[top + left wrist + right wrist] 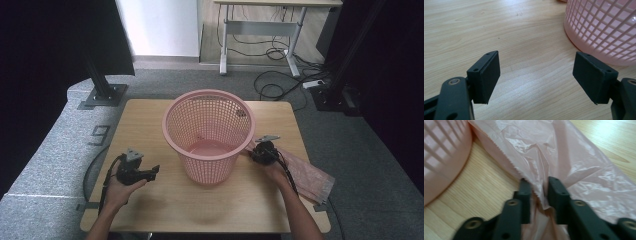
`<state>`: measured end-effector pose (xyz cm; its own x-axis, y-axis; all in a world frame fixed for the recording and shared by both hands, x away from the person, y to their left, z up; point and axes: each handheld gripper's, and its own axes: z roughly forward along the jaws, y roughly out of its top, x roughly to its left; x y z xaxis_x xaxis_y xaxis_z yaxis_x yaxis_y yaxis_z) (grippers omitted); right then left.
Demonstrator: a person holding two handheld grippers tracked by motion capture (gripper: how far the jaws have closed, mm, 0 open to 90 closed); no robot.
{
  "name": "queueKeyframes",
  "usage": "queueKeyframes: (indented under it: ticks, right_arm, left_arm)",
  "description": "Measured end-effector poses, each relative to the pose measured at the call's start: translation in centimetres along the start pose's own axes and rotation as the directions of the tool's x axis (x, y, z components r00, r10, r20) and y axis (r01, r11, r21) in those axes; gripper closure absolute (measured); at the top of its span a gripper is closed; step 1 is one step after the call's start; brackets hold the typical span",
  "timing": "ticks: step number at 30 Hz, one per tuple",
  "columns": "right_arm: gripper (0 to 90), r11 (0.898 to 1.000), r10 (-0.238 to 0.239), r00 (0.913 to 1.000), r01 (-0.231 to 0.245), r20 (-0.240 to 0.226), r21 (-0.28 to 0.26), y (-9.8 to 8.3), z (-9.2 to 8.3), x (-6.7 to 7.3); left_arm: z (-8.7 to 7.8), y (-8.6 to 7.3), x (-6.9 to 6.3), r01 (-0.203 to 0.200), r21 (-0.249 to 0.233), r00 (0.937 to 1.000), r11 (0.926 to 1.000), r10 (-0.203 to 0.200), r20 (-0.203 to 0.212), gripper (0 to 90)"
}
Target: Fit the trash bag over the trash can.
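My right gripper (539,190) has its two black jaws pinched close on a bunched fold of the thin pink plastic bag (564,157), which spreads across the wooden table (481,192) just beside the pink mesh basket (441,157) at the left.

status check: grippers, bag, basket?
Left gripper open, idle on table. Right gripper pinching pink plastic bag edge. Pink basket upright between them; nothing blocking.
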<state>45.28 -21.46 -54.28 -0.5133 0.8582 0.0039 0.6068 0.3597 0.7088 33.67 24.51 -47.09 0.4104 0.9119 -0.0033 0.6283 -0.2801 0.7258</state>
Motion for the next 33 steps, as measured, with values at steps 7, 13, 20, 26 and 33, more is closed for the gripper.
queueKeyframes:
  ticks: [7, 13, 20, 26, 33]
  right_arm:
    - [86.6, 1.0, 0.008, 0.9999, -0.008, 0.006, -0.003, -0.1, -1.5, -1.6]
    - [87.2, 0.991, 0.001, 1.0, -0.002, -0.004, -0.134, 0.2, -6.9, -2.7]
    - [87.4, 0.951, -0.033, 0.9993, 0.025, -0.019, -0.309, 0.6, -13.6, -3.3]
    - [87.3, 0.913, -0.034, 0.9986, 0.015, -0.04, -0.408, 1.4, -17.0, -3.2]
    - [87.2, 0.874, -0.032, 0.9976, -0.001, -0.061, -0.485, 2.2, -19.8, -3.0]
  left_arm:
    - [0.0, 0.0, 0.1, -0.009, 0.003, 0.9999, 1.0, 0.009, -0.007, 21.9]
    - [-0.1, -0.1, 0.3, -0.007, 0.0, 0.9999, 1.0, 0.007, -0.008, 21.9]
    - [-0.2, 0.0, 0.0, -0.011, -0.007, 0.9999, 0.9999, 0.011, -0.01, 21.8]
    - [-0.3, 0.0, 0.2, -0.008, -0.008, 0.9999, 0.9999, 0.008, -0.012, 21.8]
    - [-0.3, 0.0, 0.1, -0.012, -0.005, 0.9999, 0.9999, 0.012, -0.011, 21.8]
